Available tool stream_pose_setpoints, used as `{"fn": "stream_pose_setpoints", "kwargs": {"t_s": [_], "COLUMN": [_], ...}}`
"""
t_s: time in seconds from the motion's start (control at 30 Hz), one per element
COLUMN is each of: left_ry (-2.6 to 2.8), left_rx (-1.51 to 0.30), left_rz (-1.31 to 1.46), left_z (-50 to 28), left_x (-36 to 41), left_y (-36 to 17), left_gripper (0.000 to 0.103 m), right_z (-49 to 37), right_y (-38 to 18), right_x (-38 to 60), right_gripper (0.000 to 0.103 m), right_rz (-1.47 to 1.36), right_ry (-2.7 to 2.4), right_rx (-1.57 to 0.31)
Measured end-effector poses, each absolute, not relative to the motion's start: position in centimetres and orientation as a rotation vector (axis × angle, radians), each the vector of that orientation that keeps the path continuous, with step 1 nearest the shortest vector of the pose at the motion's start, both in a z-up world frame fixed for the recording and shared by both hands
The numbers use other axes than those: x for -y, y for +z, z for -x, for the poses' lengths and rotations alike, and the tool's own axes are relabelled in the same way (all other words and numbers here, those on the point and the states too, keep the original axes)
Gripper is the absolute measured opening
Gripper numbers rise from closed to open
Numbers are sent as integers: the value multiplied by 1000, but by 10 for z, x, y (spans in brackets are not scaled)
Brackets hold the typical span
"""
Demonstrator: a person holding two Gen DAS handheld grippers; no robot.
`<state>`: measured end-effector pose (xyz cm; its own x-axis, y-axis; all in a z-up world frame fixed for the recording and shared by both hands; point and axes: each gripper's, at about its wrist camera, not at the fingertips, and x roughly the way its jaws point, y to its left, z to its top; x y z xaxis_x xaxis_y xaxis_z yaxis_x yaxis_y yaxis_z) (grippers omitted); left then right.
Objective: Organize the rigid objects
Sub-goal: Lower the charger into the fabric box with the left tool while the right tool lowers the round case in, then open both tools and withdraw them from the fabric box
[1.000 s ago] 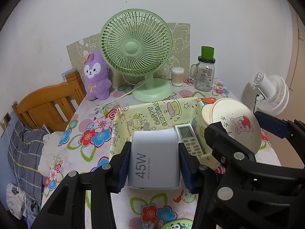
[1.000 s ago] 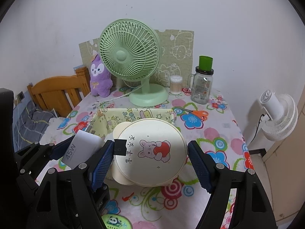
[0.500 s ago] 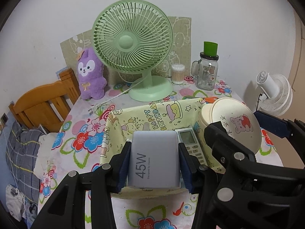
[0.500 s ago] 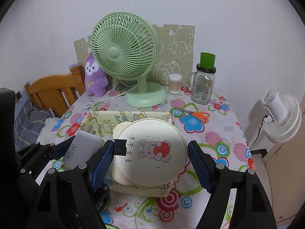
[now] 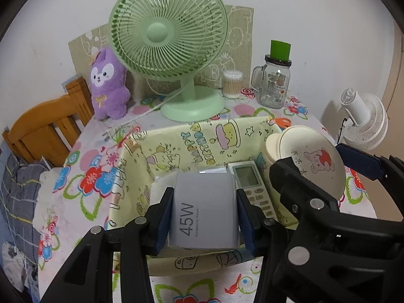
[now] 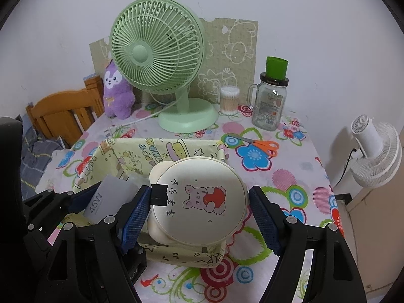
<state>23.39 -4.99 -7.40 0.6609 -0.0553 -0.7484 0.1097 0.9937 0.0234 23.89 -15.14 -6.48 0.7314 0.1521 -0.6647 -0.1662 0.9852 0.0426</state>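
Left gripper [image 5: 205,217] fingers grip the white 45W charger [image 5: 205,214] over the yellow fabric bin [image 5: 176,146]; right gripper [image 6: 199,210] fingers clamp the round cream case [image 6: 199,202] above it.

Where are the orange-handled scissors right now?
In the right wrist view, the scissors lie on the floral tablecloth, just right of the yellow fabric basket and in front of the glass jar.

A green desk fan [image 6: 156,53] stands between a purple plush [image 6: 117,91] and a glass jar [image 6: 270,101].
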Motion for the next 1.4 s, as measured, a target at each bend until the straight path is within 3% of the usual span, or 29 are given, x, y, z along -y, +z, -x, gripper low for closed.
{"fn": "stream_pose_setpoints", "kwargs": {"t_s": [0.1, 0.17, 0.3, 0.37, 0.57, 1.17, 1.4], "left_ry": [-99, -96, -99, -91, -63, -30, -51], "left_rx": [-850, -835, -818, -808, -823, -876, -872], "left_rz": [-59, -78, -90, -98, -88, -91, -77], "left_z": [-235, -233, -229, -228, -234, -249, -247], "left_x": [48, 49, 47, 45, 35, 27, 26], "left_y": [-78, -77, -73, -71, -71, -88, -85], "left_gripper": [52, 66, 69, 77, 87, 90, 92], "right_z": [-238, -238, -240, -240, -250, -293, -287], "right_y": [-67, -68, -69, -67, -70, -101, -95], "right_x": [150, 149, 146, 143, 132, 111, 108], "right_gripper": [80, 80, 80, 80, 80, 81, 95], "right_rz": [32, 28, 30, 37, 23, 6, 17], "right_ry": [165, 171, 181, 187, 212, 319, 310], "right_rx": [-728, -732, -731, -724, -727, -805, -769]}}
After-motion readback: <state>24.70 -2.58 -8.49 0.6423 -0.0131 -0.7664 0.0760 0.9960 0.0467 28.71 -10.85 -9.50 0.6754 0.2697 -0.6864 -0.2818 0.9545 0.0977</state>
